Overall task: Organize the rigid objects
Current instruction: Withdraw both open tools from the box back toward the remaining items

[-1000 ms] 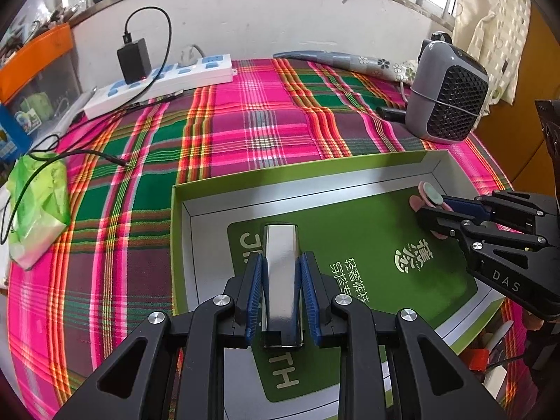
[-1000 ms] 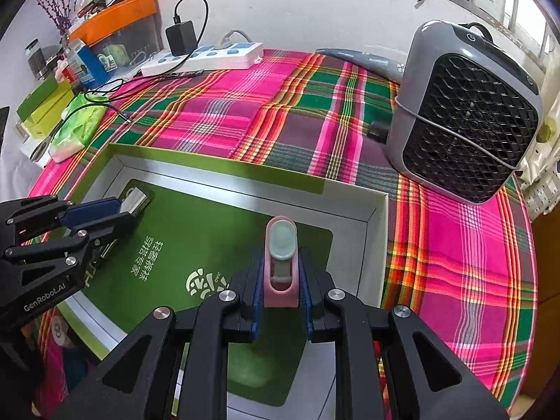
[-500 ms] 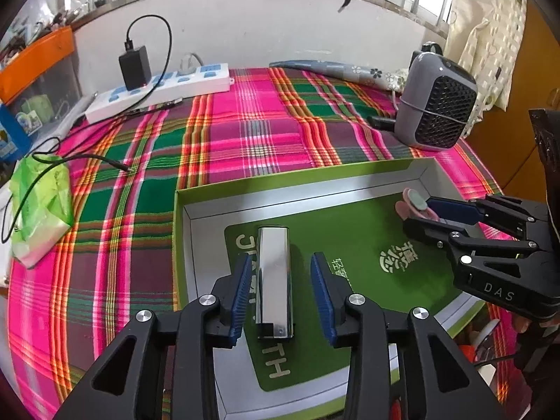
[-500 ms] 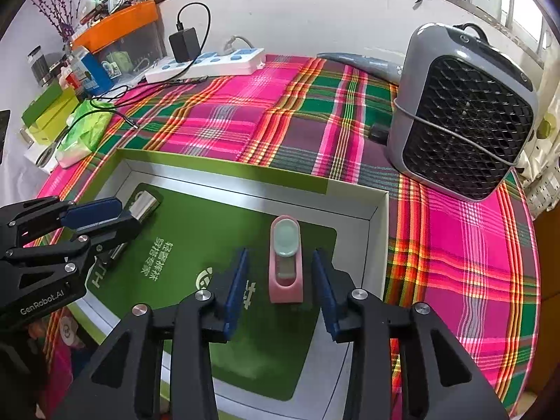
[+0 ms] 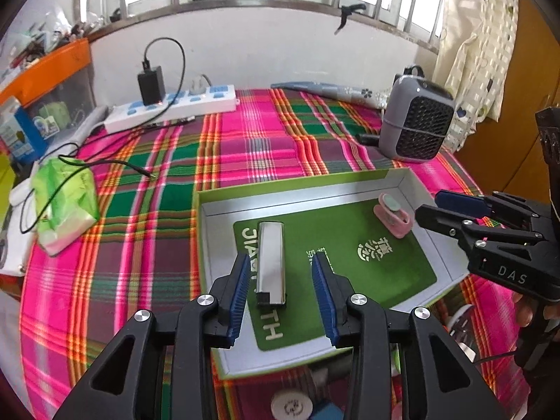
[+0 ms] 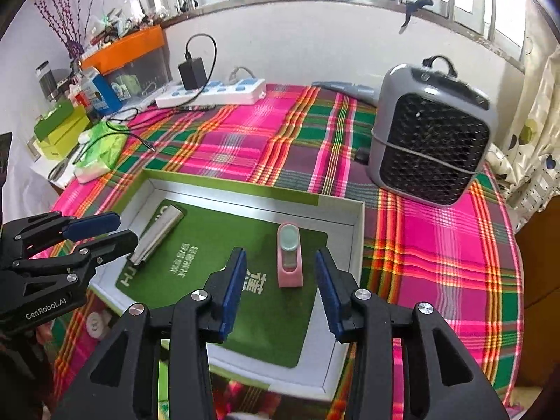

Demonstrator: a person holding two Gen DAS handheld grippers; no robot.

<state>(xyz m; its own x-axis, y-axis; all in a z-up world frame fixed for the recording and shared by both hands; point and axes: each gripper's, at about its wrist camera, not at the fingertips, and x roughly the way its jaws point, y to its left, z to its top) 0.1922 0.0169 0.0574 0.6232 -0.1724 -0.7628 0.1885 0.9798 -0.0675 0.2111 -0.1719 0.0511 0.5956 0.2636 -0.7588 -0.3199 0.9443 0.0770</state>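
Two close wrist views — shared tray (image 5: 402, 183)

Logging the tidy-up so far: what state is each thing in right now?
left gripper: jaws opening, pads clear of the lighter
right gripper: jaws opening, nothing gripped
silver lighter: lying flat in the box
pink item: lying flat in the box
box: open, no lid
charger: plugged into the power strip

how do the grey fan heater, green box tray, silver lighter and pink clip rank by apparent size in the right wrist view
1. green box tray
2. grey fan heater, smaller in the picture, though it stands farther from the camera
3. silver lighter
4. pink clip, close to the lighter in length, so these two are unsure
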